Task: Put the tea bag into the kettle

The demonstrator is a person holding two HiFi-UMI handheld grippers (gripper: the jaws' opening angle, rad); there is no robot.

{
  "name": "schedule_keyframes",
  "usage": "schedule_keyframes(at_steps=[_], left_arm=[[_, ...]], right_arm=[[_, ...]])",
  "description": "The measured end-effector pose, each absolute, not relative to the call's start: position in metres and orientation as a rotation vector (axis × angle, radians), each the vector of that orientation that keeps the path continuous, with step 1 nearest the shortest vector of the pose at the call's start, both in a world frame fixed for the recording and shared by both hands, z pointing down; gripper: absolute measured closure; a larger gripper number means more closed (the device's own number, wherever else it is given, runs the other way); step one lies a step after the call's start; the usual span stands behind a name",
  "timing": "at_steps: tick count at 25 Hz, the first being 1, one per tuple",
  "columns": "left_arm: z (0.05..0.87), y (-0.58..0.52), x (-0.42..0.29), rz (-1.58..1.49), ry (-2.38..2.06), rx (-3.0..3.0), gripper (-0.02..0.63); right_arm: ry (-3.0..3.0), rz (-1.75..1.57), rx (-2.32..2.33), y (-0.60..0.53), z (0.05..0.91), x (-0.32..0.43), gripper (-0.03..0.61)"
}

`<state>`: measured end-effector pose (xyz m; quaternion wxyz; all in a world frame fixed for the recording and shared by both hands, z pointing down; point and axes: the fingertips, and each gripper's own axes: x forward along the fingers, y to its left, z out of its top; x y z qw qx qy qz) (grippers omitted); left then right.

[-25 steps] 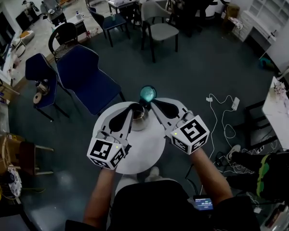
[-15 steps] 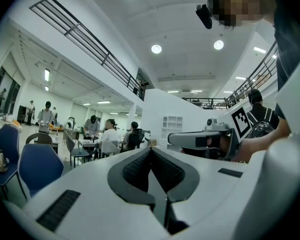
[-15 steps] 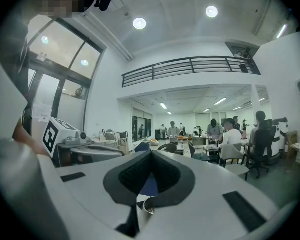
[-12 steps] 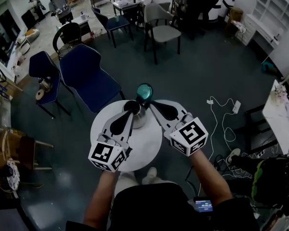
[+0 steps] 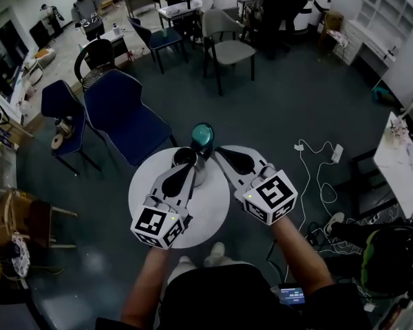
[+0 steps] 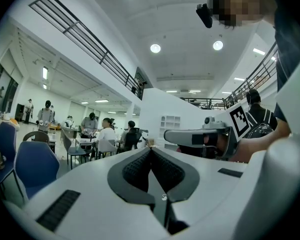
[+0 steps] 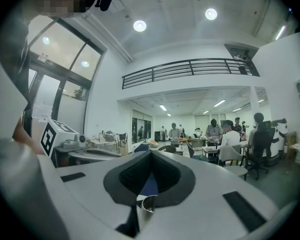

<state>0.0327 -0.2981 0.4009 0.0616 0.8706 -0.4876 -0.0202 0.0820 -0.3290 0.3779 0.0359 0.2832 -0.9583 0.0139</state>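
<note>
A steel kettle (image 5: 190, 168) stands at the far side of the small round white table (image 5: 210, 215). My left gripper (image 5: 185, 159) reaches over the kettle's open mouth, jaws shut; in the left gripper view a small white scrap, apparently the tea bag's string or tag (image 6: 163, 197), shows in the slit between them. The bag itself is hidden. My right gripper (image 5: 210, 145) is shut just right of the kettle, and the teal kettle lid (image 5: 204, 135) sits at its tip, off the kettle. A shiny metal part (image 7: 149, 203) shows low between the right jaws.
A dark blue chair (image 5: 120, 115) stands close behind the table on the left, a grey chair (image 5: 227, 43) farther back. Cables and a power strip (image 5: 323, 150) lie on the floor to the right. People sit at desks far off.
My left gripper has crept forward and to the right, so its tip now covers the kettle's mouth. The right gripper and the lid have hardly moved.
</note>
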Motion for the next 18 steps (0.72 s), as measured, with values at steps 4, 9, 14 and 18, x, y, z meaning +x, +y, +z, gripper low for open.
schedule_keyframes(at_steps=[4, 9, 14, 18], left_arm=[[0.395, -0.296, 0.032, -0.074, -1.477, 2.627, 0.598], [0.393, -0.289, 0.031, -0.085, -1.449, 2.642, 0.598], [0.391, -0.273, 0.021, -0.088, -1.424, 2.664, 0.598], [0.384, -0.255, 0.012, -0.093, -1.41, 2.677, 0.598]], right_arm=[[-2.95, 0.029, 0.876, -0.324, 0.369, 0.083, 0.56], [-2.949, 0.013, 0.881, -0.313, 0.365, 0.08, 0.56], [-2.952, 0.004, 0.91, -0.295, 0.358, 0.068, 0.56], [-2.952, -0.004, 0.927, -0.277, 0.352, 0.058, 0.56]])
